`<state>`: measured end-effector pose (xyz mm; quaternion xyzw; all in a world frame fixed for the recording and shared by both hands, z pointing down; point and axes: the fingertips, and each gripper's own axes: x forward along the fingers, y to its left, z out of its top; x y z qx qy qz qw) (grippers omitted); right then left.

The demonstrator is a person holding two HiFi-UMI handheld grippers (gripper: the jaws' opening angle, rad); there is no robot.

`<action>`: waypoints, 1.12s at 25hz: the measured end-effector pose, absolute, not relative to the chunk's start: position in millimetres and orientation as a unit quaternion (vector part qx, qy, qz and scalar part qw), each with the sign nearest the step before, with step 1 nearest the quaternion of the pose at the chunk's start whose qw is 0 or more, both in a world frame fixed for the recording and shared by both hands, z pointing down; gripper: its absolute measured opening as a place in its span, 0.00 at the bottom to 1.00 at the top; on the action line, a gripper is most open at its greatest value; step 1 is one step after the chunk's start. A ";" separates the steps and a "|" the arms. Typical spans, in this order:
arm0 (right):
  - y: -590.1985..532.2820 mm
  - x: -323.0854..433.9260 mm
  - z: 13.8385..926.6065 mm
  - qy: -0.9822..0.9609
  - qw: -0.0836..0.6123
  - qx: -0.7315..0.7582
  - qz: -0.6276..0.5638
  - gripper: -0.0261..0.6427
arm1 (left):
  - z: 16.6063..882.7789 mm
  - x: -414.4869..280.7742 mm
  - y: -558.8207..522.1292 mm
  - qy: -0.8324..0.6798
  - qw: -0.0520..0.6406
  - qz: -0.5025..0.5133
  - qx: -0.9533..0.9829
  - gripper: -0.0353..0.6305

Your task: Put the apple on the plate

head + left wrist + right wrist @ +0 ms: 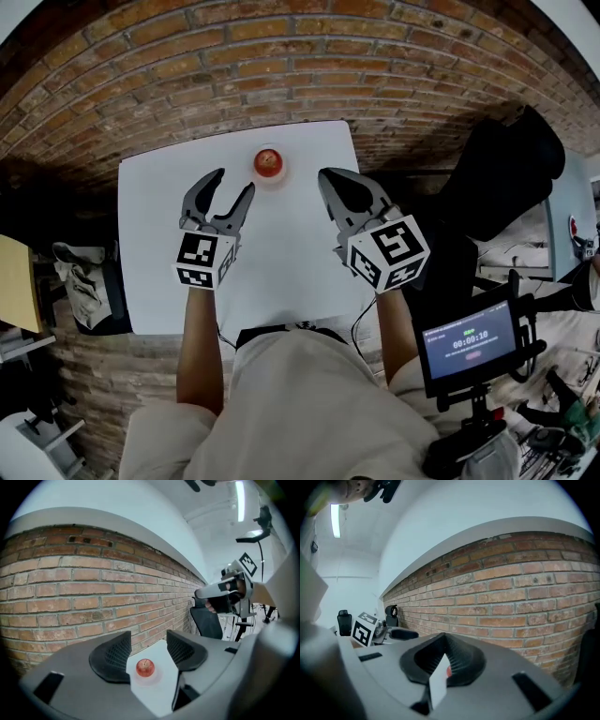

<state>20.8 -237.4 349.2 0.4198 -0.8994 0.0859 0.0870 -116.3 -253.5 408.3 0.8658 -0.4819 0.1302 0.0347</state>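
A red apple point(268, 161) sits on a small white plate point(278, 178) at the far edge of the white table point(159, 272), close to the brick wall. My left gripper point(233, 181) hovers just short and left of it, open, with nothing between its jaws. In the left gripper view the apple point(145, 667) and plate point(148, 678) show beyond the gap of the left gripper point(149, 644). My right gripper point(330, 178) hangs to the apple's right, shut and empty. Through the slim slit of the right gripper point(443, 649) only a red sliver of apple point(448, 671) shows.
A brick wall point(281, 66) runs right behind the table. A black office chair point(506, 178) stands to the right, with a small screen on a stand point(467, 342) near my right elbow. Bags and clutter point(80, 281) lie on the floor at left.
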 end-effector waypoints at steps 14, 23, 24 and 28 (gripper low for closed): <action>-211.6 13.9 297.2 -0.907 0.059 0.416 0.031 0.04 | 335.6 -130.1 -213.4 -0.540 -0.056 0.095 0.835 0.17; -199.3 13.1 273.7 -0.908 0.051 0.416 0.003 0.04 | 301.9 -131.9 -189.8 -0.549 -0.070 0.066 0.830 0.09; -198.0 12.2 272.1 -0.908 0.051 0.416 0.002 0.04 | 298.6 -131.2 -187.9 -0.548 -0.073 0.061 0.831 0.08; -193.3 6.2 269.7 -0.907 0.059 0.417 -0.002 0.04 | 294.7 -131.6 -182.0 -0.544 -0.073 0.052 0.834 0.07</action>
